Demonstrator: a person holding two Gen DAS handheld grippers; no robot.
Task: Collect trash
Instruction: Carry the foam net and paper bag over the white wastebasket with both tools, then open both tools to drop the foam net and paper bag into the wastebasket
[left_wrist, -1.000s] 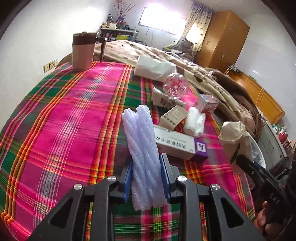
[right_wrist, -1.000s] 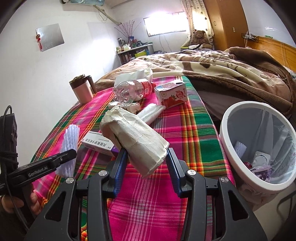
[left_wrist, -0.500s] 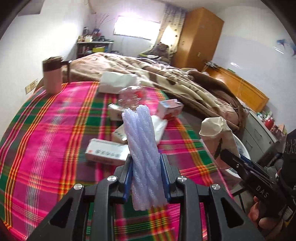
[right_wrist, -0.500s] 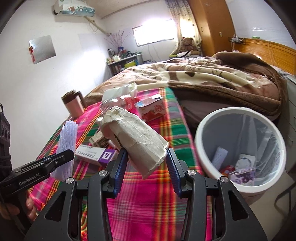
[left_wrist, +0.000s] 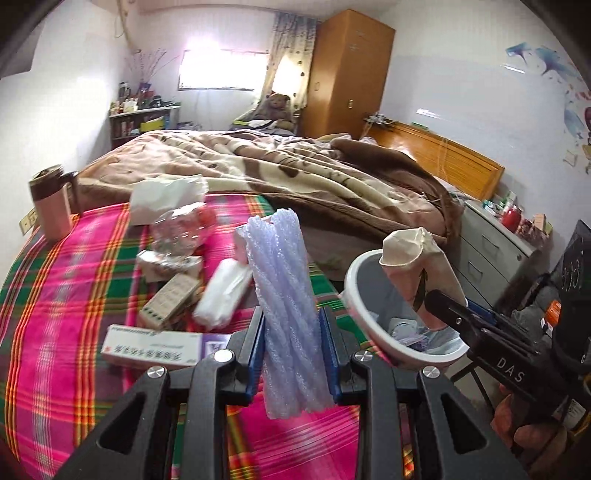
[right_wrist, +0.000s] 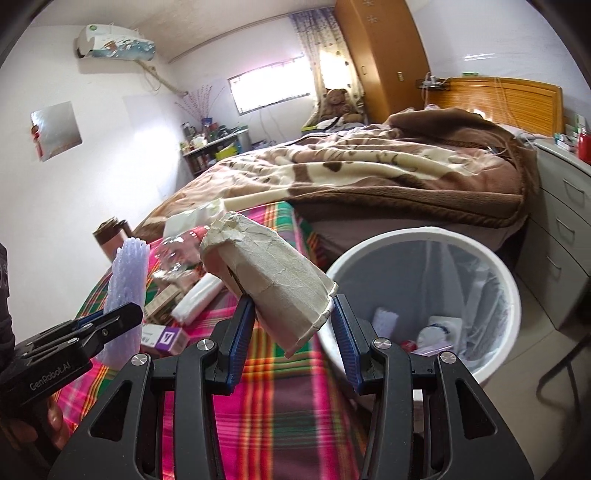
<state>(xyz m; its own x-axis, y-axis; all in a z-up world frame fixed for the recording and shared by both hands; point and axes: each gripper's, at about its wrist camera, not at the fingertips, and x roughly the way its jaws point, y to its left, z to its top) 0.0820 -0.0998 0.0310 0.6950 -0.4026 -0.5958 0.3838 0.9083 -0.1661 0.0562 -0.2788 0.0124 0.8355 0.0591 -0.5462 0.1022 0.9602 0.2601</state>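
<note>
**Two pieces of trash are heading for the bin**

The big bed (left_wrist: 74, 332) with the bright pink and green checked cover is still carrying most of the trash. The round white plastic bin with a clear liner (right_wrist: 513, 295) is standing beside the bed, and it is already holding a few small scraps.

The right gripper (right_wrist: 291, 317) is holding a crumpled tan paper cup (right_wrist: 269, 280). Its fingers are set fairly wide, pressing the cup from both sides. The cup is hanging over the edge of the bed, just beside the bin's rim. In my view the cup is going into the bin next, so the gripper needs to get right over the opening and then let go.

The left gripper (left_wrist: 291, 347) is holding a pale purple foam net sleeve (left_wrist: 284, 295) standing upright, with its fingers narrow and squeezing it tight. The sleeve is hanging over the bed, near the bin but not over it, so it has farther to go.

Left on the bed are a white and purple long cardboard box (left_wrist: 155, 349), a white folded plastic bag (left_wrist: 221, 291) and a squashed clear plastic bottle (left_wrist: 181, 229).

The scraps in the bin are too small to name. The bottle and bag are blurry. The sleeve is hiding a small box behind it.
</note>
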